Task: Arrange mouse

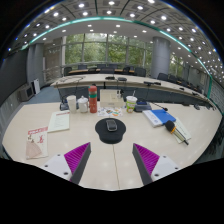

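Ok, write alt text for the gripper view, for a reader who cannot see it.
A dark mouse sits on a round black mouse pad on a pale table, just ahead of the open tool with its magenta pads. Beyond stand a red can and a paper cup, with a blue book to one side.

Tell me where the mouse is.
In the gripper view, the mouse sits on a round black mat, just ahead of the open jaws, before the red bottle.
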The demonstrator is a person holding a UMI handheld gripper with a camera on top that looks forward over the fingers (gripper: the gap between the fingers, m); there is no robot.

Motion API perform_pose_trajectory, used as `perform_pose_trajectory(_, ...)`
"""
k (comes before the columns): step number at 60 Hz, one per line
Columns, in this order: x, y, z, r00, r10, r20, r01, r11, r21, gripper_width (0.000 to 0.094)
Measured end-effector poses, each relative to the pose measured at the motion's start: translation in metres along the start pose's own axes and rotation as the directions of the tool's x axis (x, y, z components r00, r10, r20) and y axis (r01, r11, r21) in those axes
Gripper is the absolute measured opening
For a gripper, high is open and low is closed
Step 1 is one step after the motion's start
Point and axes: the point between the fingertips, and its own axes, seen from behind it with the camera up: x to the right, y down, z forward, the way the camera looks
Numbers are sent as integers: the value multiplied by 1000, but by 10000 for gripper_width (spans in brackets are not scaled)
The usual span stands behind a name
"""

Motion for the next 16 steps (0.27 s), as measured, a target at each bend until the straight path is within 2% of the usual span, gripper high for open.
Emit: perform_pose_trajectory(16,-11,10,-29,1000,-11,-20,12,1000,10,856)
